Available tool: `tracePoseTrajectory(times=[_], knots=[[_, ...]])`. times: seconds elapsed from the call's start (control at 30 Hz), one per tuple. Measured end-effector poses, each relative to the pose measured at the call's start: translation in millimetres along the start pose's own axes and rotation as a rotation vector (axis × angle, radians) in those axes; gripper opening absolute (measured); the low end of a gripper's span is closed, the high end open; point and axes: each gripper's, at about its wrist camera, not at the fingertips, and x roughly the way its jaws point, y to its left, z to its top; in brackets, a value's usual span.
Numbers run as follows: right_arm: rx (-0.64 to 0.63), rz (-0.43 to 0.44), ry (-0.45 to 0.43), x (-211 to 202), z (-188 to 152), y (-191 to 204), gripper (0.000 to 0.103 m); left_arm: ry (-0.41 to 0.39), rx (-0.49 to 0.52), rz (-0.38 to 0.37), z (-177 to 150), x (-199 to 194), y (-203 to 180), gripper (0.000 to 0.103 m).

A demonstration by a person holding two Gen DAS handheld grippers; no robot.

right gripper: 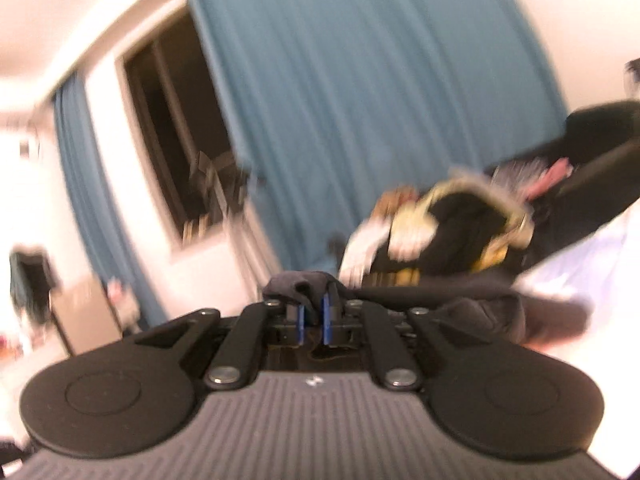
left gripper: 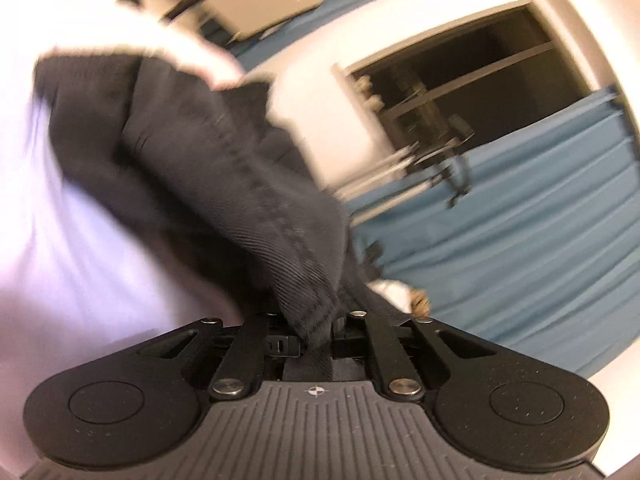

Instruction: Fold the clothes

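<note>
A dark charcoal garment (left gripper: 224, 184) with a stitched hem hangs in front of the left wrist camera, and my left gripper (left gripper: 320, 326) is shut on a bunched edge of it. The cloth hides the left fingertips. In the right wrist view my right gripper (right gripper: 314, 312) is shut on another dark fold of the garment (right gripper: 300, 284), pinched between the blue pads (right gripper: 329, 316). More of the dark cloth (right gripper: 472, 308) trails off to the right. Both views are blurred.
A white sheet (left gripper: 80, 240) lies left of the garment. Blue curtains (right gripper: 360, 100) and a dark window (right gripper: 176, 120) fill the background. A pile of black and yellow clothes (right gripper: 452, 232) sits at the right, on a white surface (right gripper: 592, 264).
</note>
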Motion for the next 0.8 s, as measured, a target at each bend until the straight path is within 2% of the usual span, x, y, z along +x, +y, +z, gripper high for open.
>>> tracePoseTrajectory(times=[0.1,0.17,0.2,0.3,0.37,0.43,0.5,0.57,0.6,0.63,0.7,0.73,0.77,0.8], knots=[[0.039,-0.047,-0.190,-43,45,-10,0.009,-0.020,-0.054,-0.065,12,-20,0,0.008],[0.094,-0.098,-0.270,-70,67,-28,0.009,-0.019,-0.037,-0.051,16,-29,-4,0.008],[0.104,-0.104,-0.266,-74,74,-39,0.010,-0.008,-0.023,-0.039,15,-29,-6,0.008],[0.069,-0.236,-0.194,-75,65,-69,0.010,0.029,0.019,-0.001,8,-27,-11,0.008],[0.126,-0.358,-0.070,-67,47,-104,0.012,0.055,0.043,0.031,3,-26,-11,0.008],[0.286,-0.450,0.072,-64,29,-144,0.016,0.074,0.066,0.071,-5,-22,-13,0.008],[0.433,-0.502,0.127,-76,17,-173,0.022,0.090,0.084,0.112,-11,-20,-13,0.008],[0.563,-0.547,0.153,-94,8,-196,0.048,0.096,0.085,0.131,-14,-21,-12,0.010],[0.584,-0.576,0.140,-105,8,-200,0.054,0.097,0.084,0.139,-15,-22,-11,0.011],[0.592,-0.593,0.129,-113,8,-201,0.057,0.099,0.079,0.146,-15,-24,-11,0.016],[0.601,-0.595,0.102,-130,13,-200,0.057,0.112,0.056,0.167,-15,-31,-11,0.040],[0.599,-0.593,0.101,-135,13,-197,0.062,0.113,0.046,0.170,-16,-36,-11,0.057],[0.599,-0.591,0.101,-141,13,-193,0.067,0.107,0.040,0.166,-17,-39,-12,0.058],[0.614,-0.587,0.114,-148,10,-190,0.068,0.104,0.038,0.165,-19,-41,-13,0.058]])
